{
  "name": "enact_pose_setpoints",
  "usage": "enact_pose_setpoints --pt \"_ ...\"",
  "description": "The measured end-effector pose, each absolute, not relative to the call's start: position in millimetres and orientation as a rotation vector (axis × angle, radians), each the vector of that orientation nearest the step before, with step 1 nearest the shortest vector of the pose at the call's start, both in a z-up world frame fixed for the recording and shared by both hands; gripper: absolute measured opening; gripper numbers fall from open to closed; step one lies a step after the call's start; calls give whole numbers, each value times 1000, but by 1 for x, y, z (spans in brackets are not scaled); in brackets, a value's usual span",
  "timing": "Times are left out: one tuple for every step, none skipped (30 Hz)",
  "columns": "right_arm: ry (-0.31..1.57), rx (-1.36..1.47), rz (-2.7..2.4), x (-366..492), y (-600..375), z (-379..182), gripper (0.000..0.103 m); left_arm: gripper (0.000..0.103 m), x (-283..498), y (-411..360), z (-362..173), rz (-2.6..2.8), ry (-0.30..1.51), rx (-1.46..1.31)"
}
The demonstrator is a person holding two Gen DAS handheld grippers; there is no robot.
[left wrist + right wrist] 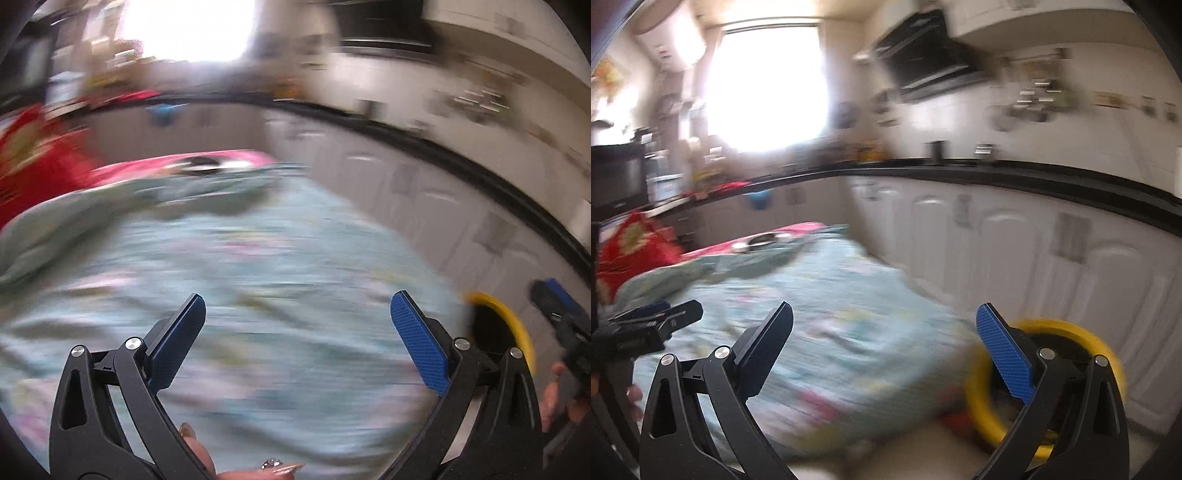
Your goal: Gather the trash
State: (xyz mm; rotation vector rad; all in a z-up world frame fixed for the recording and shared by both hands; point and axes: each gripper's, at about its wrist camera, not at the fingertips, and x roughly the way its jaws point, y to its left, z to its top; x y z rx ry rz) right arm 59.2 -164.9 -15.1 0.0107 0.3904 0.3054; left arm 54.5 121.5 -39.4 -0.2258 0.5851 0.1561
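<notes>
Both views are smeared by motion, and I can make out no piece of trash on the table. My left gripper (298,299) is open and holds nothing above a table covered with a pale blue floral cloth (258,277). My right gripper (885,310) is open too, with nothing between its fingers, over the same cloth (831,295) near its right end. A yellow-rimmed bin (1067,326) stands low beside the table, partly behind the right finger. The bin's rim (498,306) also shows at the right of the left wrist view.
White cabinet doors (997,243) under a black countertop (960,171) run along the right, close to the table. A red patterned bag (631,240) and a pink cloth with a dark dish (761,240) lie at the far end. A bright window (764,81) is behind.
</notes>
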Motion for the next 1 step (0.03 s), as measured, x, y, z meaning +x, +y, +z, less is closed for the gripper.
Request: enact_pose_setpoints --pt "409 -1 359 66 -144 -13 97 92 50 150 -42 242 593 -227"
